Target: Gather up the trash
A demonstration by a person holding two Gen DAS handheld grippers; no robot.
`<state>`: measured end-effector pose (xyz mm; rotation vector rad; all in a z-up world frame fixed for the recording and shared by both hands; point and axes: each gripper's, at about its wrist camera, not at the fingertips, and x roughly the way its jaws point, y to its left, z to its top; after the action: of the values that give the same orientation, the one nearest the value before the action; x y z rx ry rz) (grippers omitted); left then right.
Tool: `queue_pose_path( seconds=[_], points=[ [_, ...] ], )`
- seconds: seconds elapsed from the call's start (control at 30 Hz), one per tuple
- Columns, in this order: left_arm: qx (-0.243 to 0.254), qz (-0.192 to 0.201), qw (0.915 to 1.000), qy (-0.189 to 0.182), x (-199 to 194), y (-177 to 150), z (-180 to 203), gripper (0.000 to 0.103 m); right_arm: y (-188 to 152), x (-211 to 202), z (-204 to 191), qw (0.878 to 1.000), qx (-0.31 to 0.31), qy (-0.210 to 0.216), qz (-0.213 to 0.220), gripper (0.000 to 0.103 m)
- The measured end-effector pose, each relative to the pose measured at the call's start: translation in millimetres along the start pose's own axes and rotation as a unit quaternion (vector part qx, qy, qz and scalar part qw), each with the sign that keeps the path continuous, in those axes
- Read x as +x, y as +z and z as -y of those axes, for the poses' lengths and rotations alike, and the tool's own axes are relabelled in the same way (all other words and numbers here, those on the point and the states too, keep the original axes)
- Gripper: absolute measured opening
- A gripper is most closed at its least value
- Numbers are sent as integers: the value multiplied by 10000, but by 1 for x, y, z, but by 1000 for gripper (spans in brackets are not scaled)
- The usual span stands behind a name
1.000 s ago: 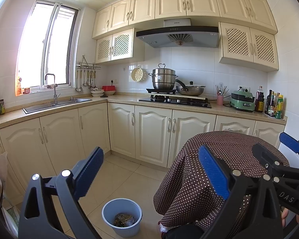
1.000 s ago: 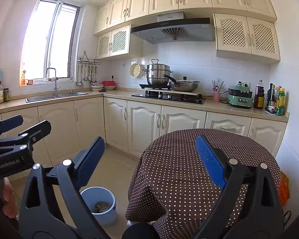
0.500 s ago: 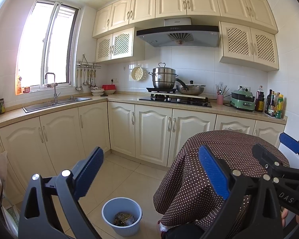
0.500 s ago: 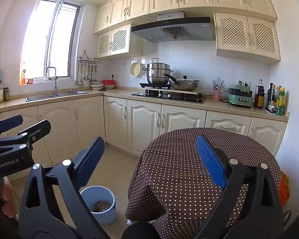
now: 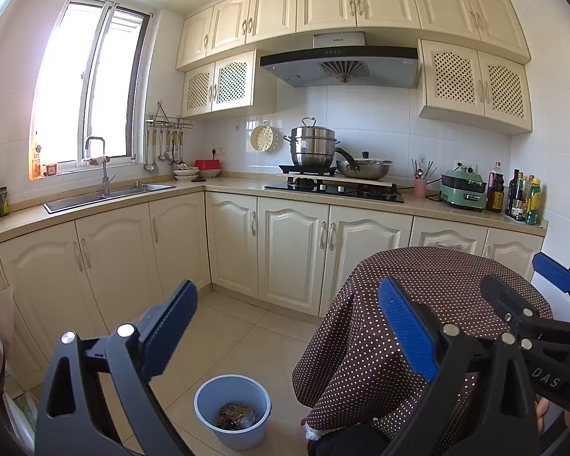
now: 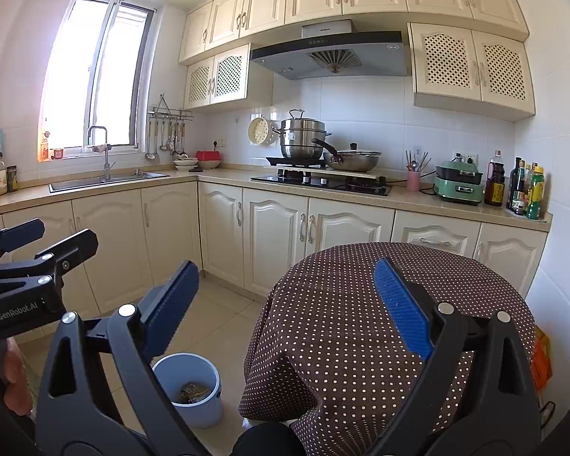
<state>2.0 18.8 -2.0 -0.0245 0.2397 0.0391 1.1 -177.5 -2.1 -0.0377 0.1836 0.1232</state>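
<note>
Fingers of my left gripper (image 5: 285,336) spread wide, empty; right gripper (image 6: 287,309) same, both held high over floor for survey. Blue bin (image 5: 232,410) on floor tiles beside near-left edge of dotted-cloth table (image 6: 361,304), scraps already inside. Tabletop looks bare; no loose trash visible. My guess: bin itself next, left side closer.
</note>
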Motion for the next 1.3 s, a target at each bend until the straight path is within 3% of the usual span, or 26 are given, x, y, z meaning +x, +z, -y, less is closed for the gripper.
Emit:
queue_pose_path(
  seconds=[1.3],
  points=[
    [8,-88,10000,27,2,-9,-5,94,0,9,4,9999,-55,75,-62,92]
  ],
)
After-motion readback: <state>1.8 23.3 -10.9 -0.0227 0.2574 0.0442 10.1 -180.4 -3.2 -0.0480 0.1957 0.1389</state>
